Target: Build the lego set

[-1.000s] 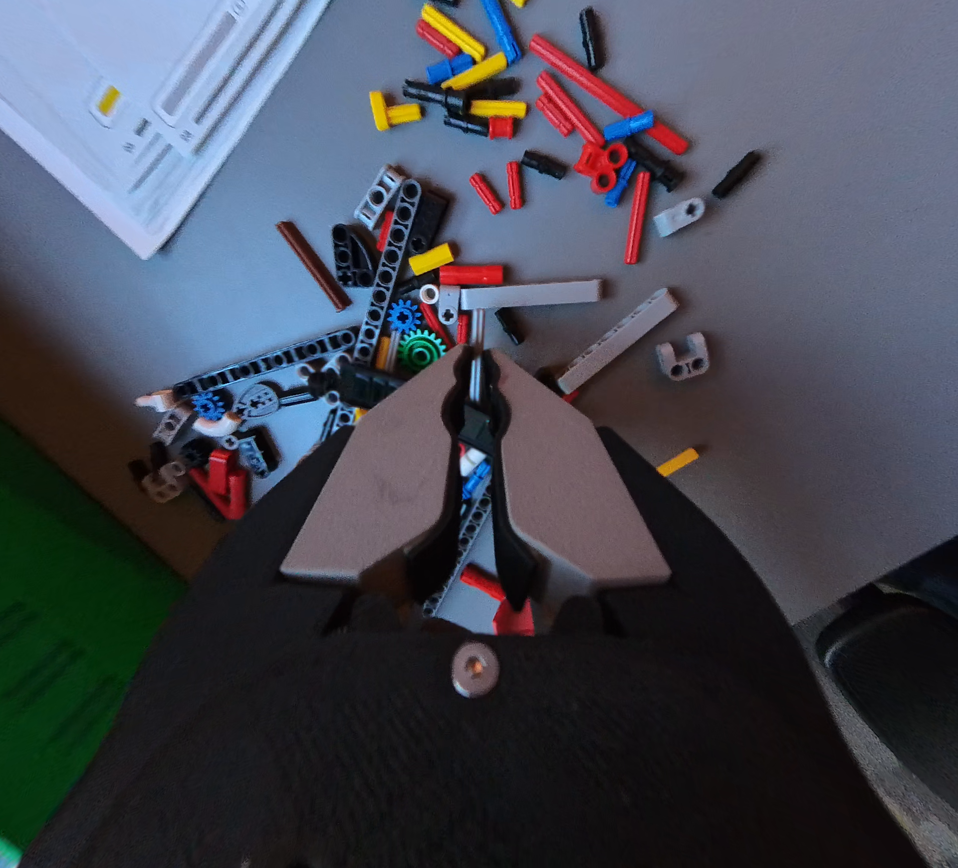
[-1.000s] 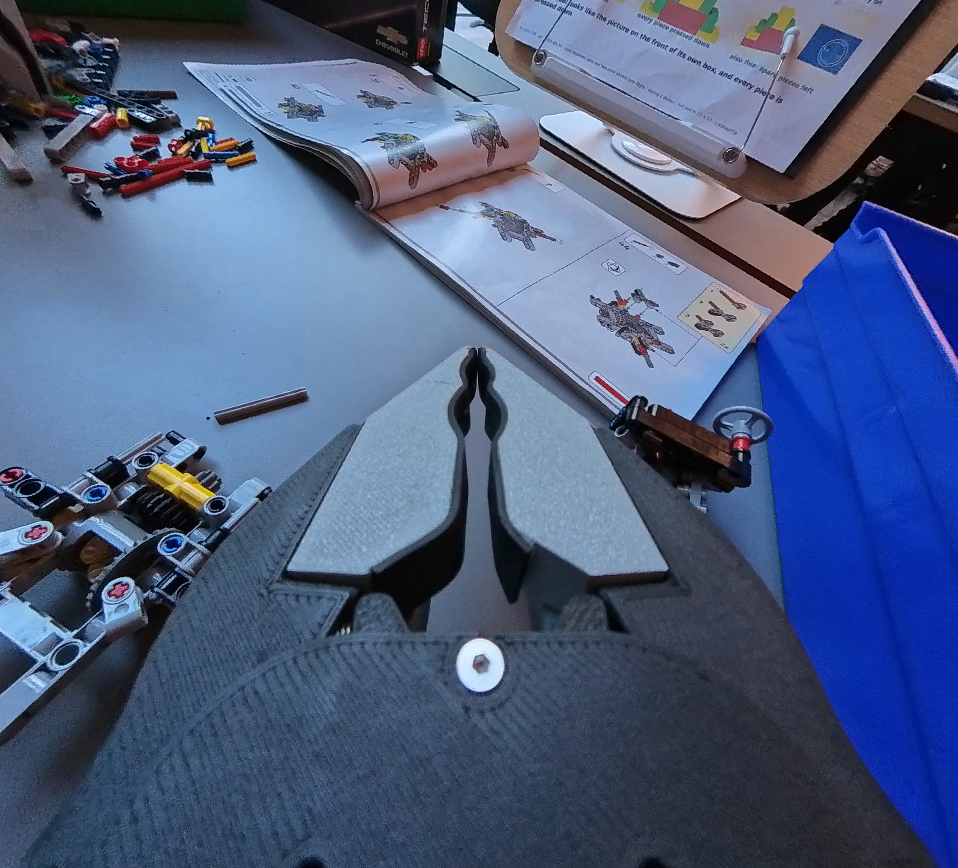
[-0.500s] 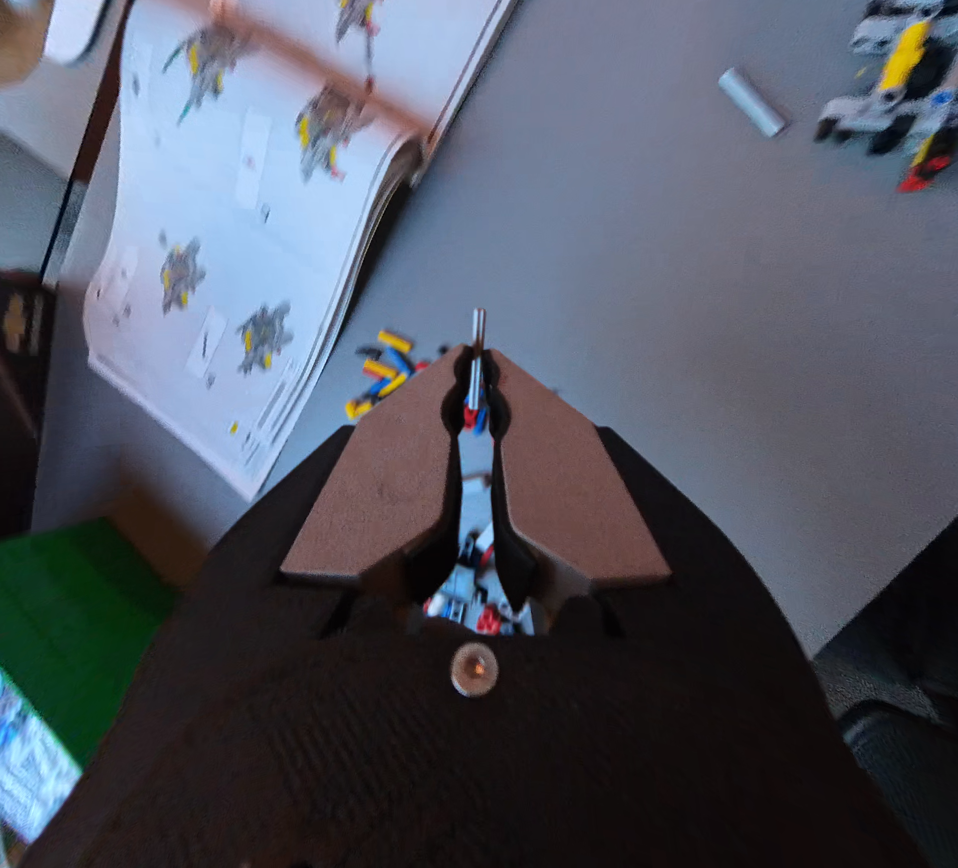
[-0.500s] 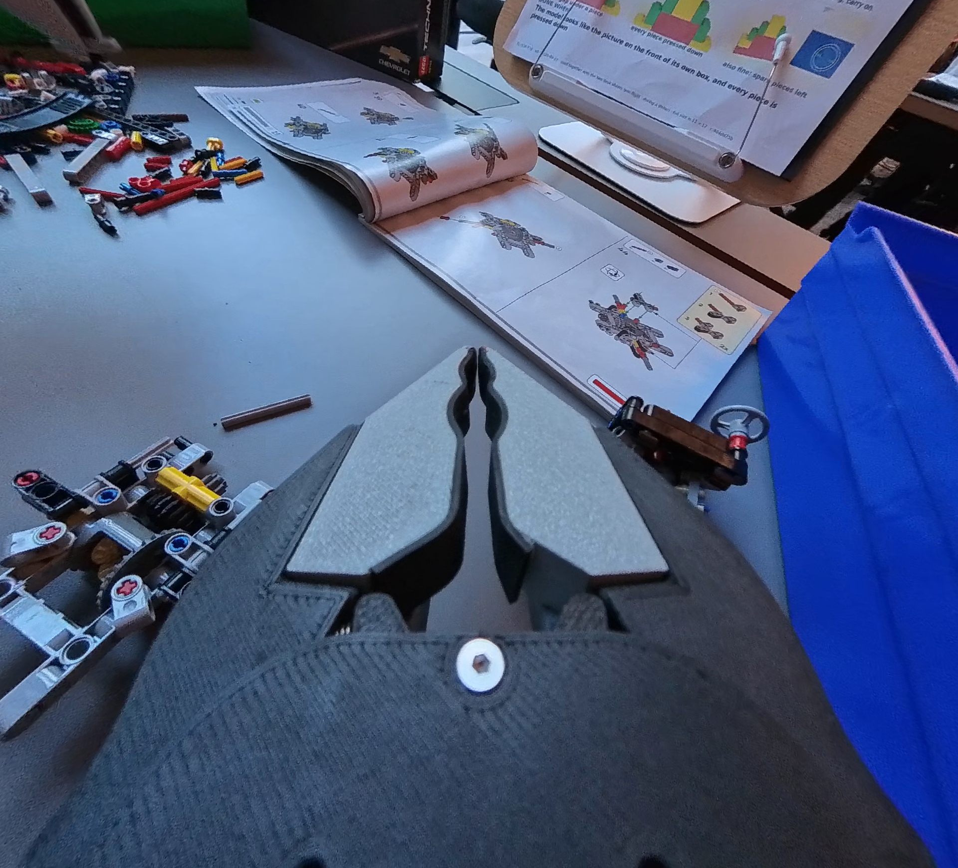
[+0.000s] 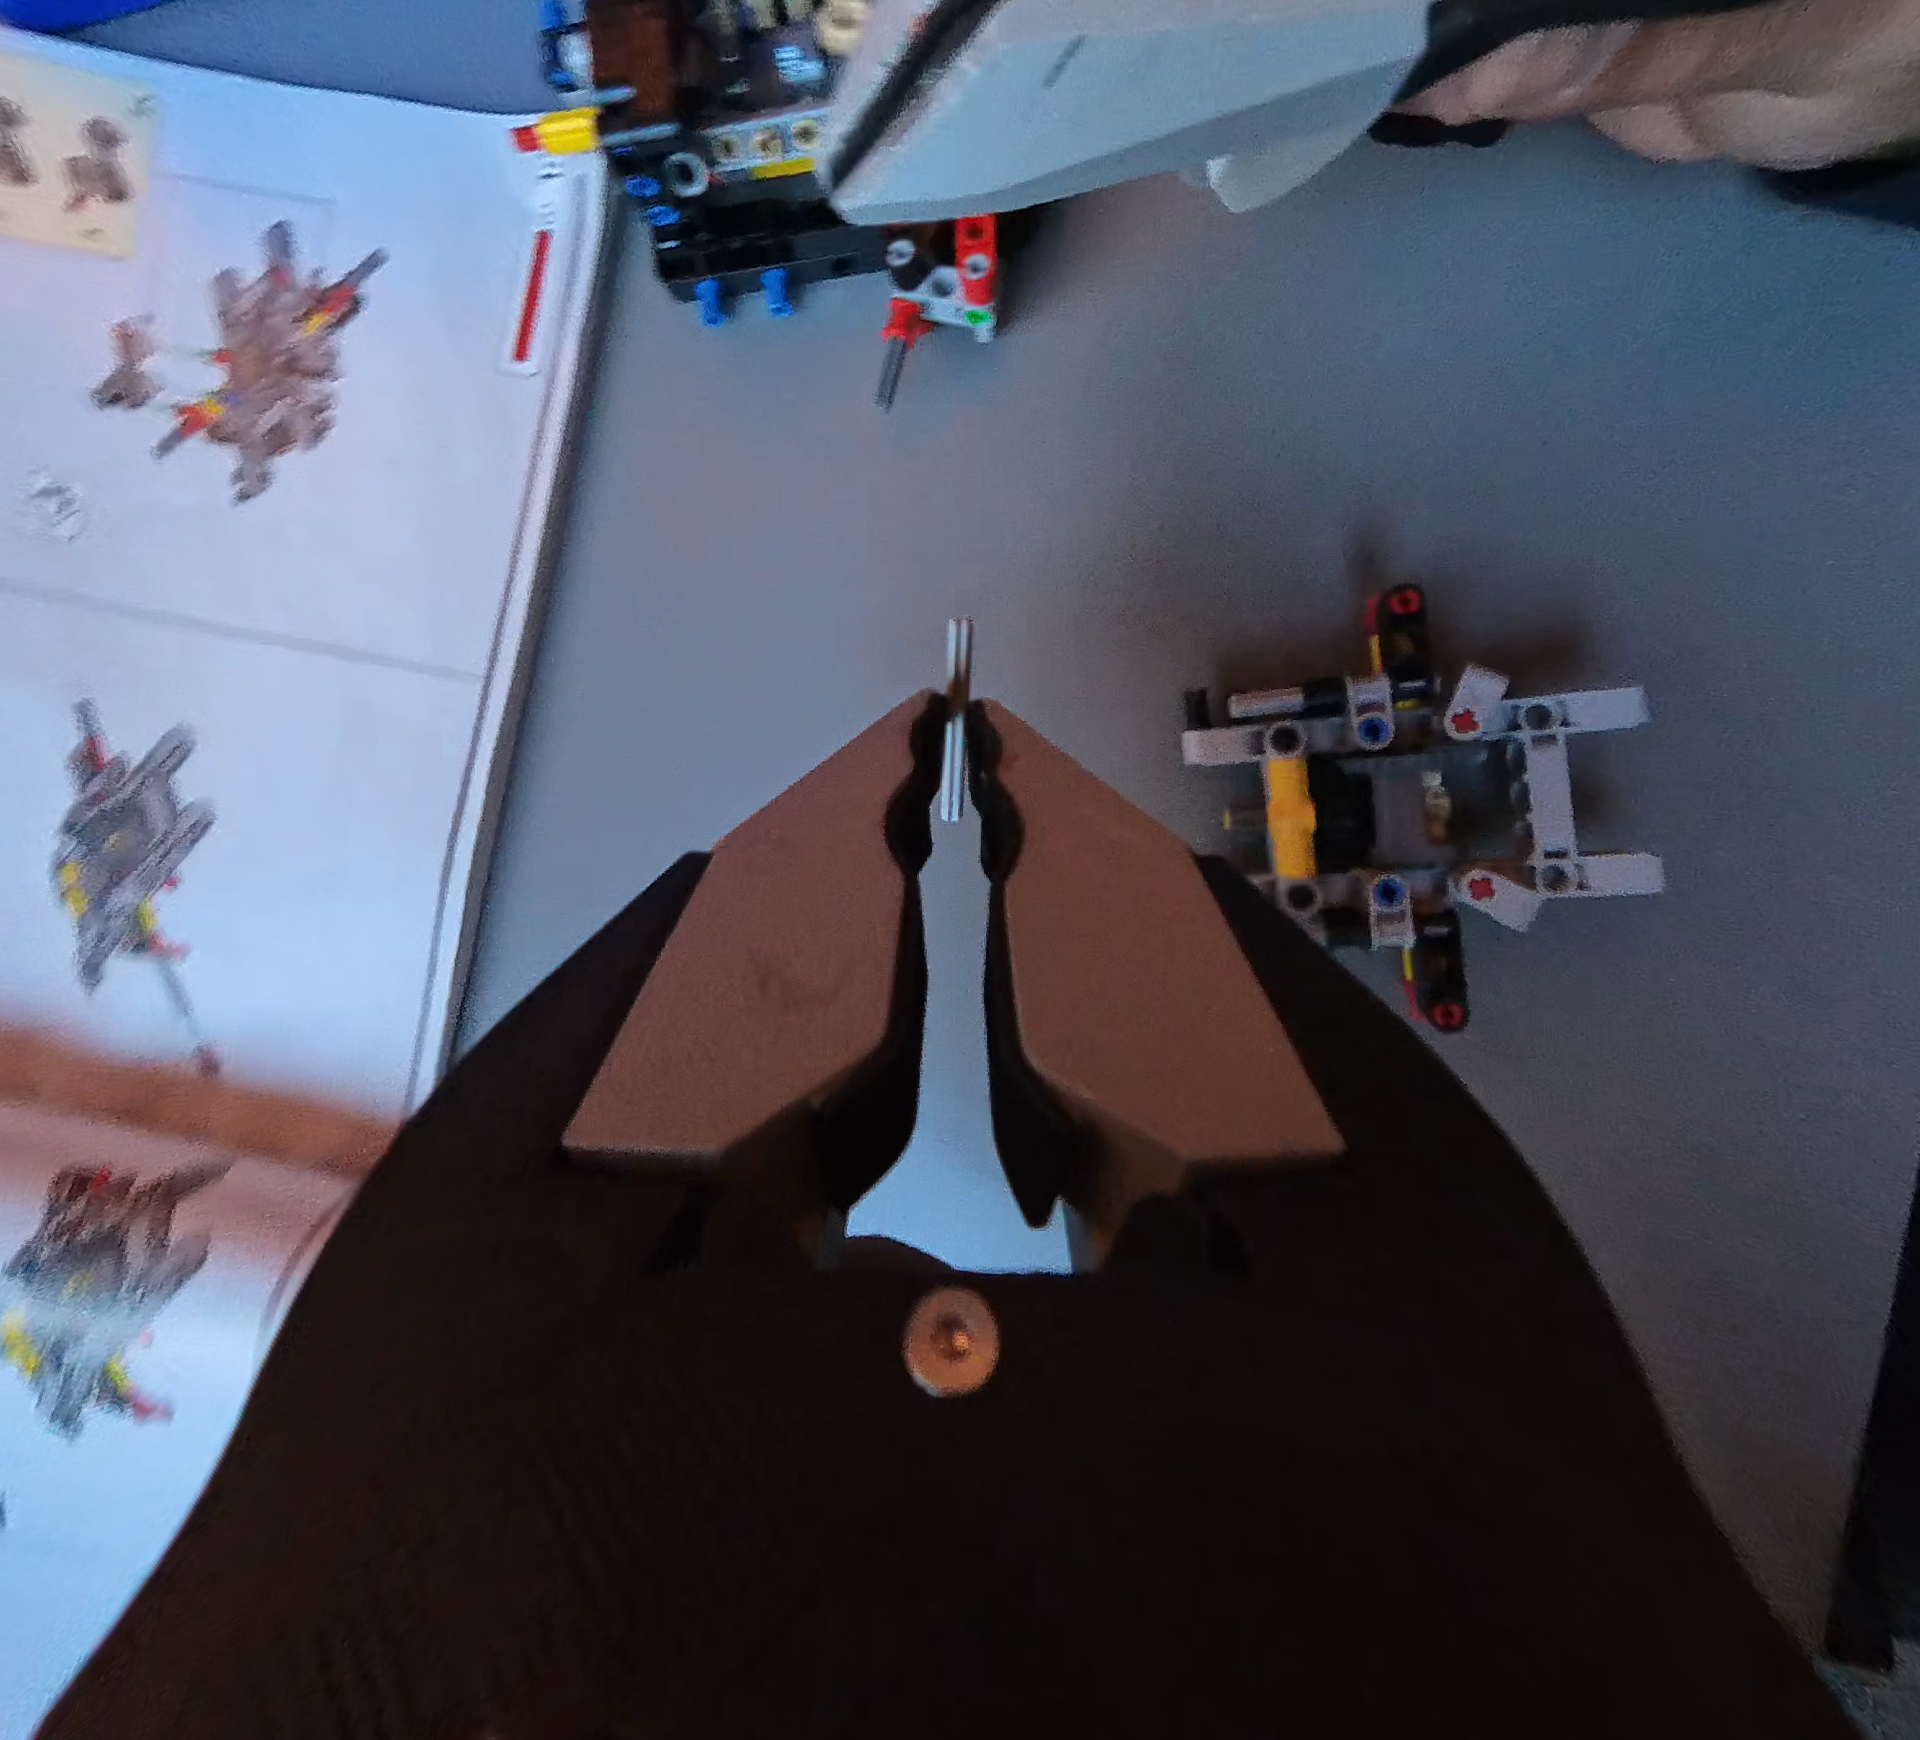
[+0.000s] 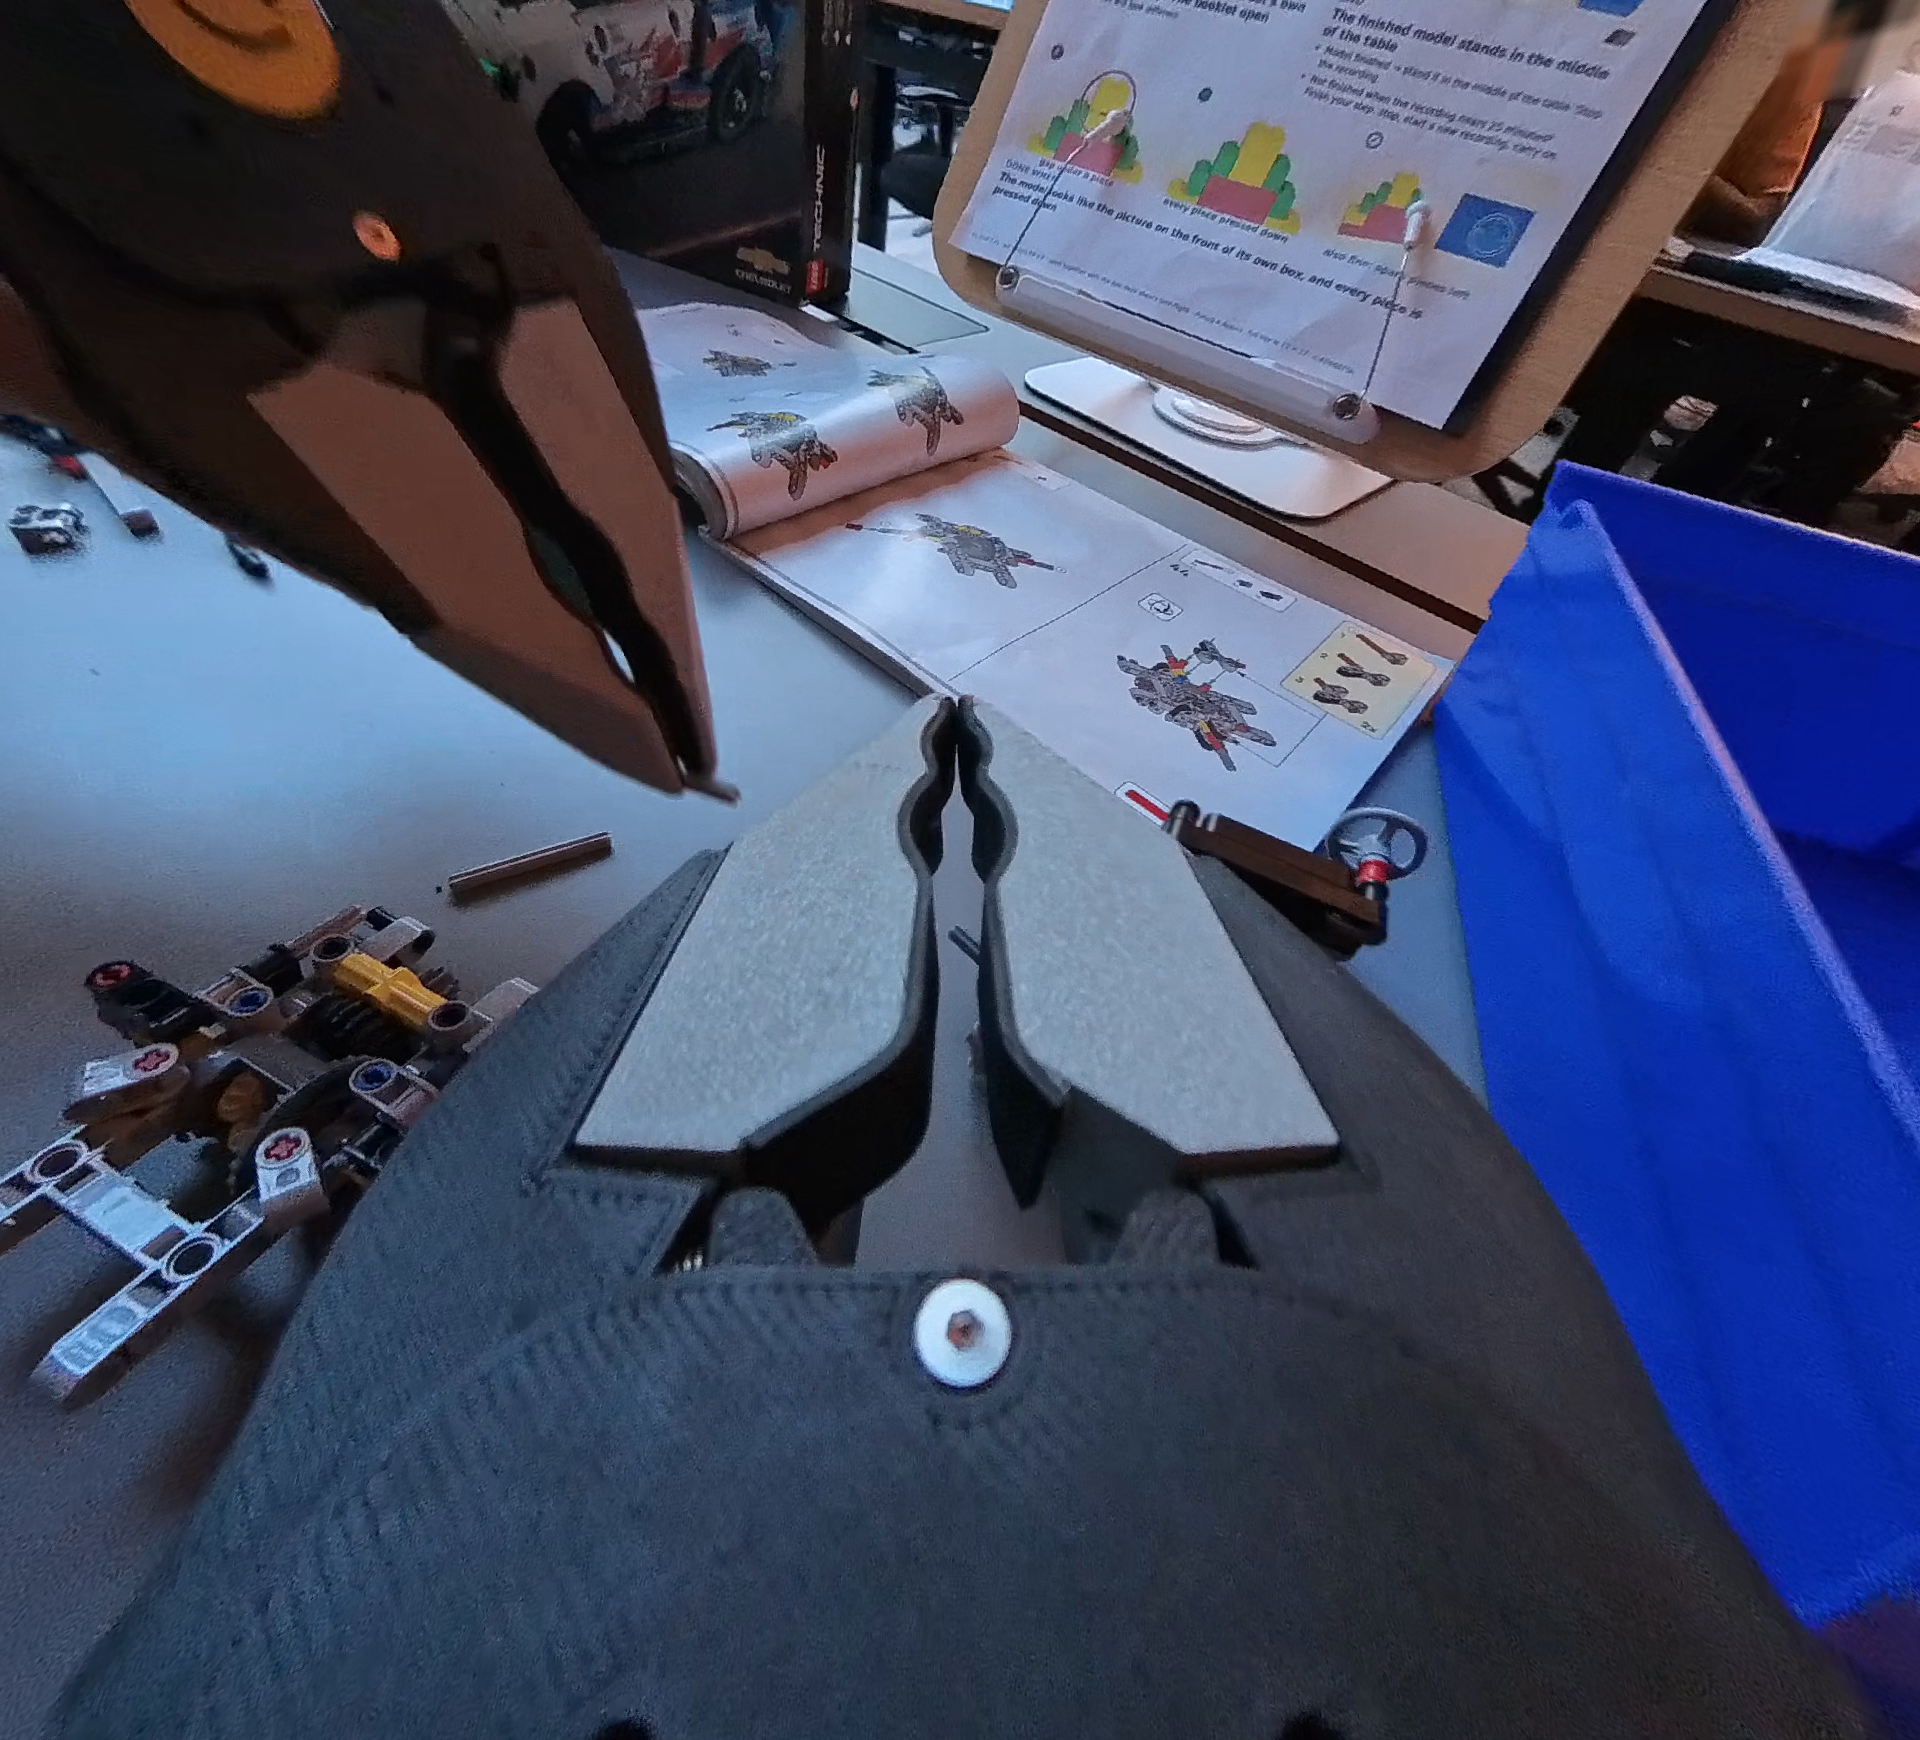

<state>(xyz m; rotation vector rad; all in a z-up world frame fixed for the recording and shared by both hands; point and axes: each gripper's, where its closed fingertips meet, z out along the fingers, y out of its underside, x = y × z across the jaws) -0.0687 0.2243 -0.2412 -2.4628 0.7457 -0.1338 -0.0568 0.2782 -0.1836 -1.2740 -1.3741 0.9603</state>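
My left gripper (image 5: 958, 709) is shut on a thin light-grey axle (image 5: 957, 662) that sticks out past the fingertips, held above the grey table. It also shows in the right wrist view (image 6: 694, 771), just left of my right gripper's tips. My right gripper (image 6: 957, 709) is shut with nothing between its pads; in the left wrist view (image 5: 873, 173) it hovers over a black and brown assembly (image 5: 717, 132) with a grey steering wheel. A small grey assembly with a yellow part (image 5: 1413, 807) lies on the table to the right of my left gripper.
An open instruction booklet (image 6: 1039, 589) lies ahead, with a blue bin (image 6: 1714, 859) at the right. A brown axle (image 6: 530, 859) lies loose on the table. A dark set box (image 6: 675, 80) and a sheet on a stand (image 6: 1351, 132) stand at the back. The tips of one gripper are about 8 cm away from the tips of the other.
My left gripper carried the grey axle from the pile of loose parts across the table, over to the assemblies and my right gripper. The right gripper stayed shut and barely moved.
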